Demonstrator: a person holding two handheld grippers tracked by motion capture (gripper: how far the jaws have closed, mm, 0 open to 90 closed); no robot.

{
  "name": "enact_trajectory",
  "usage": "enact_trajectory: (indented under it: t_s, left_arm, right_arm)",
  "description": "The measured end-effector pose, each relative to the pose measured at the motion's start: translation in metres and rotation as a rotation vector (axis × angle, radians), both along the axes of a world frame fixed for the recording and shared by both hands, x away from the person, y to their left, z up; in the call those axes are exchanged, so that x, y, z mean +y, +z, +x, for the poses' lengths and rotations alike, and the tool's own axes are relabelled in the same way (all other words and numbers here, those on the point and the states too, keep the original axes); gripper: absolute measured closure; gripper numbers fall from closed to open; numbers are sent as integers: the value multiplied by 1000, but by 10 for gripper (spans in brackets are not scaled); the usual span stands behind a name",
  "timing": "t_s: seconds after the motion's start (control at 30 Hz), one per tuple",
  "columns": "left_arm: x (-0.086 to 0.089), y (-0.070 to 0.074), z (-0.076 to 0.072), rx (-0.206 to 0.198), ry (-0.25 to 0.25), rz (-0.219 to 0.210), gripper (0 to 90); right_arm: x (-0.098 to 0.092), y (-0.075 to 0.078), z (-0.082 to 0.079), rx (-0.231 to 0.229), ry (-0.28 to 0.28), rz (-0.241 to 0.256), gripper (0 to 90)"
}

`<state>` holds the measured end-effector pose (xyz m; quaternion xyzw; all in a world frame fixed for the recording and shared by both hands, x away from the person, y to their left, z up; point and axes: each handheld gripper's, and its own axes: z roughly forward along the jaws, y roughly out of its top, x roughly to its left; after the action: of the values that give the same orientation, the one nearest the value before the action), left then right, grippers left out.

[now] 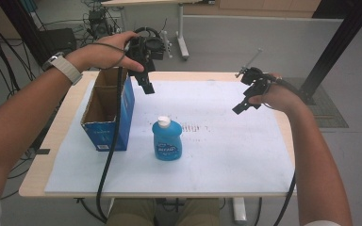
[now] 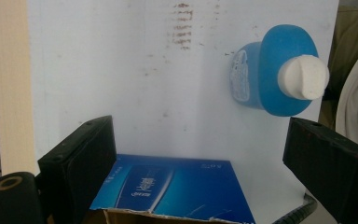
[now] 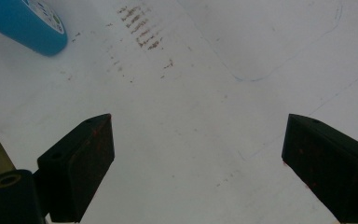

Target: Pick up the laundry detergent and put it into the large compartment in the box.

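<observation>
the blue bottle [image 1: 167,140] stands upright between both grippers, below the left gripper [image 1: 146,84]; the right gripper [image 1: 246,100] is well apart. both are spread wide and hold nothing.

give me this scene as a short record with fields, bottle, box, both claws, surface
bottle: blue plastic bottle with white cap, upright on the sheet, right of the box
box: open blue cardboard box, at the table's left side
left claw: left claw, open, held above the box's far right corner
right claw: right claw, open, raised over the sheet's right part
surface: white sheet on a wooden table
</observation>
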<state>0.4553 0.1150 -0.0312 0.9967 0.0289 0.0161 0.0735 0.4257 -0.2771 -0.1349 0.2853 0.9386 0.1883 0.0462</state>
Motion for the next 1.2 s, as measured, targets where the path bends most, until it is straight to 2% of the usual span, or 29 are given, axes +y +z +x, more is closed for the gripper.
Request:
enact_trajectory:
  t_s: [0.17, 0.4, 0.7, 0.87, 1.2]
  left_arm:
    - [-2, 0, -4, 9, -9, 2, 96]
    - [-10, -1, -18, 7, -33, 8, 96]
    - [-16, -7, -24, 50, -38, 1, 96]
    - [-19, -10, -28, 60, -43, 8, 96]
    - [-27, -17, -42, 61, -63, 14, 94]
  right_arm:
    - [1, 0, 0, 4, 1, -3, 93]
    - [3, 0, 0, 5, 6, -5, 97]
    - [2, -1, -1, 5, 3, -4, 99]
    - [3, -1, -1, 6, 2, -7, 99]
    - [4, -1, 0, 8, 0, -14, 98]
